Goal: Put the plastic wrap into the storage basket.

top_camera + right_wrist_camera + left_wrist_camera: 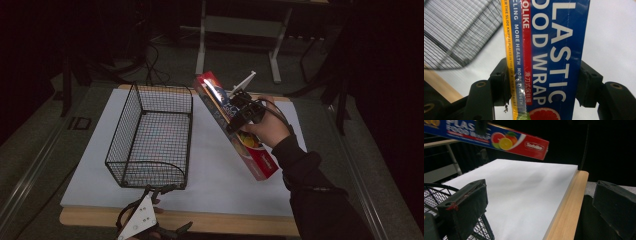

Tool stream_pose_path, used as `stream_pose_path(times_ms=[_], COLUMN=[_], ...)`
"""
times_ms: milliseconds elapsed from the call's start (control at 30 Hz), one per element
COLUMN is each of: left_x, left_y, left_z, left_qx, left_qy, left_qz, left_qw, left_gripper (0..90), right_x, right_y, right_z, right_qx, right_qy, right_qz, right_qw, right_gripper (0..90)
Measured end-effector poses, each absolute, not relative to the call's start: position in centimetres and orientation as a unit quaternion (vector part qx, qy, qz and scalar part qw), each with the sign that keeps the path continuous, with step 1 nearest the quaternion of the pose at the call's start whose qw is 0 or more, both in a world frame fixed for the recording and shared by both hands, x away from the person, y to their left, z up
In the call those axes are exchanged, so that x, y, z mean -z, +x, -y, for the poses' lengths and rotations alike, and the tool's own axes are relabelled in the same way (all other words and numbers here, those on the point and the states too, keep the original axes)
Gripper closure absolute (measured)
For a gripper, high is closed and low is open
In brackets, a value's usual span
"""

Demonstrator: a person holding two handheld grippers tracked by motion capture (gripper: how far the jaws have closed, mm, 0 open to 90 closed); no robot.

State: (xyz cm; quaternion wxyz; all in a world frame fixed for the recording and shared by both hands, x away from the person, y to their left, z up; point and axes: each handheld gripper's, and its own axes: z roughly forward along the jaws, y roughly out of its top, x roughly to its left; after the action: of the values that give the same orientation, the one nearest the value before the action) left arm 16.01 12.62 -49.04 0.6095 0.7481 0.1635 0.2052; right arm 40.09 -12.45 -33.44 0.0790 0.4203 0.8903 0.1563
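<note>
A long red and blue plastic wrap box (235, 125) hangs tilted above the white board, right of the black wire basket (152, 135). My right gripper (243, 114) is shut on the box's middle; in the right gripper view both jaws press the sides of the box (549, 57). My left gripper (150, 210) sits at the table's front edge just before the basket, its jaws wide apart with nothing between them. In the left gripper view the box (499, 138) floats high ahead and the basket's corner (439, 195) lies at the lower left.
The white board (210, 165) lies on a wooden table (235, 222). The wooden edge (566, 212) runs beside the board in the left gripper view. Table legs and cables stand in the dark behind the table.
</note>
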Motion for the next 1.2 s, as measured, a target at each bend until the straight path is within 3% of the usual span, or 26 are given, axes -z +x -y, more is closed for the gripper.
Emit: stream_pose_path(times_ms=[833, 1200], left_x=[49.0, 49.0], left_y=[15.8, 15.8], left_z=[-12.7, -12.7], left_qx=[-0.204, -0.204], left_qy=[0.75, 0.75], left_qz=[-0.158, -0.155], left_qw=[0.609, 0.609], left_gripper=[0.4, 0.4], right_x=[30.3, 31.5], right_y=[40.2, 39.6], right_z=[-0.4, -3.8], right_qx=[-0.304, -0.38], right_qy=[0.402, 0.419], right_qz=[-0.858, -0.816], right_qw=[0.103, 0.118], right_gripper=[39.5, 39.5])
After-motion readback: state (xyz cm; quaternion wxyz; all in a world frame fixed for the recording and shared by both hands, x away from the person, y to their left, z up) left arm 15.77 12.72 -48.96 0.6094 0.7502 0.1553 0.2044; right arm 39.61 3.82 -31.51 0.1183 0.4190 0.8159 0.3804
